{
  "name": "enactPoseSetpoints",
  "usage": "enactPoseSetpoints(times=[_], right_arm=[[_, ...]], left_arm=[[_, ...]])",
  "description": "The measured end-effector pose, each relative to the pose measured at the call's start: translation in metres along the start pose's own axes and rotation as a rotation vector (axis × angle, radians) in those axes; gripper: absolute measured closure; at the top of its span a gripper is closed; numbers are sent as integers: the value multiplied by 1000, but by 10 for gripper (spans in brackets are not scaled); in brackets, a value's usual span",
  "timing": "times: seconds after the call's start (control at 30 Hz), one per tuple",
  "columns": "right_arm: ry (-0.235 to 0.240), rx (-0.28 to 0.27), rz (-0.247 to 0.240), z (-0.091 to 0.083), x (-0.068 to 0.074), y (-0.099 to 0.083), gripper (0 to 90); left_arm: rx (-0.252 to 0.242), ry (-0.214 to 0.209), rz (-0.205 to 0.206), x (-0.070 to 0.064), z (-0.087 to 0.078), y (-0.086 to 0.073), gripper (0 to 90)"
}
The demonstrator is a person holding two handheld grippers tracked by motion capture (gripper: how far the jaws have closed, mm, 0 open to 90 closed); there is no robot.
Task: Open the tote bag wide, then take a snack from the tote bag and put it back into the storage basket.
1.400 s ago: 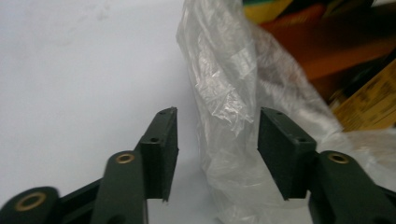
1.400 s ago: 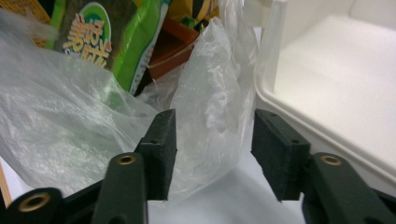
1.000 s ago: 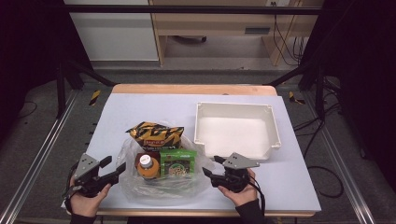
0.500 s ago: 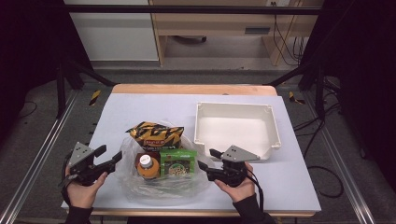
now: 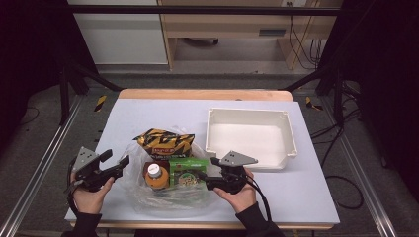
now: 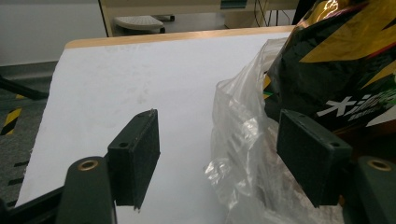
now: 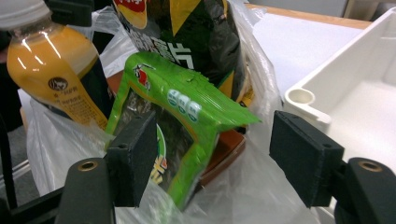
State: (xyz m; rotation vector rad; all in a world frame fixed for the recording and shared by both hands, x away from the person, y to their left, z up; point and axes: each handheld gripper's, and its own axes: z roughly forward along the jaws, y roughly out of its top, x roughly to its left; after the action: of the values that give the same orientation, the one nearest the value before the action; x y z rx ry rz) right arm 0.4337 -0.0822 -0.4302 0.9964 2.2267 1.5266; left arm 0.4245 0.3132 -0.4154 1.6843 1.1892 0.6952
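A clear plastic bag (image 5: 168, 200) lies at the table's front middle. It holds a black-and-yellow chips bag (image 5: 163, 140), an orange drink bottle (image 5: 154, 175) and a green snack packet (image 5: 188, 170). My left gripper (image 5: 116, 158) stands open just left of the bag. In the left gripper view, the left gripper (image 6: 217, 154) has crumpled plastic (image 6: 238, 140) between its jaws and the chips bag (image 6: 336, 70) beyond. My right gripper (image 5: 210, 174) is open at the bag's right side. In the right gripper view, the right gripper (image 7: 215, 154) frames the green packet's (image 7: 182, 121) corner, untouched.
A white empty tray (image 5: 286, 148) stands at the right of the table, close behind my right gripper, and its rim (image 7: 303, 98) is near the right jaw. The bottle (image 7: 51, 70) stands upright. Bare table (image 6: 140, 79) stretches to the left and the back.
Both grippers have moved forward and inward to the bag. The right one has closed in on the green packet from the right. The items have not shifted.
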Motion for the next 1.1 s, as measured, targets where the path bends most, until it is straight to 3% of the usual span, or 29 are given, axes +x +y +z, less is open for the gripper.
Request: enactPoseSetpoints(times=[0.27,0.4,0.87,0.97,1.07,1.1], right_arm=[[4,25,8,9,0,0,324],[5,54,-6,14,2,-3,329],[51,70,8,26,1,-5,385],[83,77,23,31,1,-5,458],[89,71,-3,33,4,-6,524],[100,53,-11,30,4,-5,585]], left_arm=[[-13,10,-23,9,-4,-5,297],[-16,13,-23,9,-5,-6,298],[23,8,-10,7,1,-10,298],[25,4,-9,7,1,-10,298],[22,4,-9,7,1,-10,298],[22,3,-10,7,1,-10,298]])
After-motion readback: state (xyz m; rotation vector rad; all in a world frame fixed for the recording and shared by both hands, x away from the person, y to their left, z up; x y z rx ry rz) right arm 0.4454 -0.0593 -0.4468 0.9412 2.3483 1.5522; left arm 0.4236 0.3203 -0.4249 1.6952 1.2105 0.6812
